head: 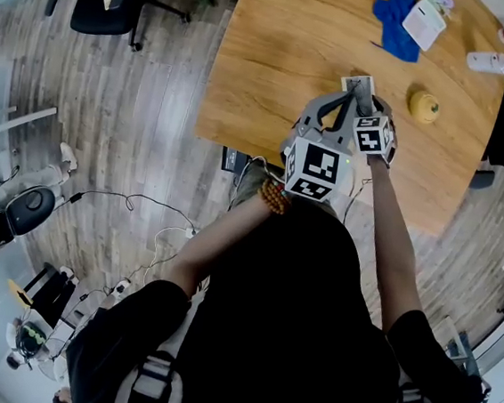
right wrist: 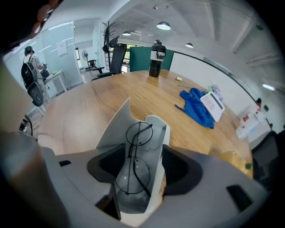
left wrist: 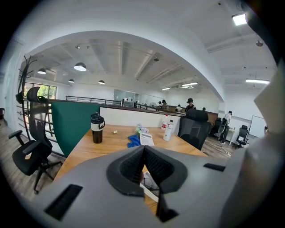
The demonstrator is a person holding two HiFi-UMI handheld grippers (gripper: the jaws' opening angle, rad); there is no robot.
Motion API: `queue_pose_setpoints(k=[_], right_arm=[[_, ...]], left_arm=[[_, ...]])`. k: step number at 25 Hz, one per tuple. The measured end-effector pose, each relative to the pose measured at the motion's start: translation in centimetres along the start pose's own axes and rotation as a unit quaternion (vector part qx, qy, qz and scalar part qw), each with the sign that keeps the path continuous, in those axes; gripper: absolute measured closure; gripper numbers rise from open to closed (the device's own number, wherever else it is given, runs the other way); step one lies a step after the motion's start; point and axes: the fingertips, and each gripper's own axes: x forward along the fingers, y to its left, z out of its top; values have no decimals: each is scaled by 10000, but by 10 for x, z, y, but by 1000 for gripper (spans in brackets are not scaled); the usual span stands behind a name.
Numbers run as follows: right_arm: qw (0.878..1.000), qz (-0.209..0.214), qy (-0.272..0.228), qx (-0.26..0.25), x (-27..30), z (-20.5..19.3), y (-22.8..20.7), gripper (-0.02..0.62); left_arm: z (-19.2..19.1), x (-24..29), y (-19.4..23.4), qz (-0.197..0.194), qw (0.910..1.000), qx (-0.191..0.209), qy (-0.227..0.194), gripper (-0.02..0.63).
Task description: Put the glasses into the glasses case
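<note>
A person leans over a wooden table (head: pixel 275 64), a hand-held gripper in each hand, both aimed at an open glasses case (right wrist: pixel 159 129) that lies close to the table's edge nearest the person. The wire-rimmed glasses (right wrist: pixel 132 155) rest lengthwise inside the case, one round lens beyond the other, the case's pale flap standing up along one side. The right gripper (right wrist: pixel 142 164) points steeply down over the case with its jaws held wide apart and gripping nothing; the case and the glasses in it lie directly between and below the two dark pads, the case filling nearly the whole gap, and whether a pad brushes its side cannot be told. The left gripper (left wrist: pixel 144 149), held closer to level, has its jaws drawn together at the tips, leaving a narrow wedge through which a white edge of the case and a bit of wire frame show; whether the tips pinch any part of the case cannot be told. Farther across the table, toward its far edge, lie a blue cloth (right wrist: pixel 196 107) and a white booklet (right wrist: pixel 213 104), with a dark bottle (right wrist: pixel 155 60) beyond them and a small yellow object (head: pixel 423 105) just beside the right gripper.
</note>
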Motion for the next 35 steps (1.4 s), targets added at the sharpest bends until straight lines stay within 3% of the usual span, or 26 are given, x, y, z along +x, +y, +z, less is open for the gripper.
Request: queue_pose_setpoints(k=[9, 13, 17, 22, 25, 26, 29, 31, 34, 35], right_arm=[[9994, 304, -135, 29, 4, 4, -2, 285], [9993, 185, -67, -302, 5, 3, -7, 319], [9994, 224, -37, -268, 6, 3, -8, 321], [9968, 2, -257, -755, 5, 18, -8, 311], [9910, -58, -554, -1219, -1, 34, -1, 403], [9912, 89, -503, -1220, 1, 33, 3, 426], [9949, 478, -200, -868, 9, 22, 9, 411], [9957, 396, -238, -799, 8, 25, 6, 412], [9967, 265, -526, -563, 0, 32, 0, 479], [9967, 271, -631, -438, -3, 34, -1, 472]], left_arm=[[-1, 5, 0, -19, 9999, 82, 55, 588], [-5, 7, -2, -42, 9999, 71, 119, 587], [-9, 11, -3, -70, 9998, 100, 181, 586], [-8, 14, -6, -133, 9996, 195, 177, 586], [-9, 14, -5, -121, 9995, 206, 194, 586], [-9, 14, -5, -118, 9995, 198, 208, 586], [-11, 15, -6, -138, 9994, 200, 244, 588], [-11, 15, -7, -154, 9993, 227, 236, 588], [-11, 15, -5, -149, 9994, 219, 224, 588], [-11, 16, -5, -141, 9994, 202, 228, 588]])
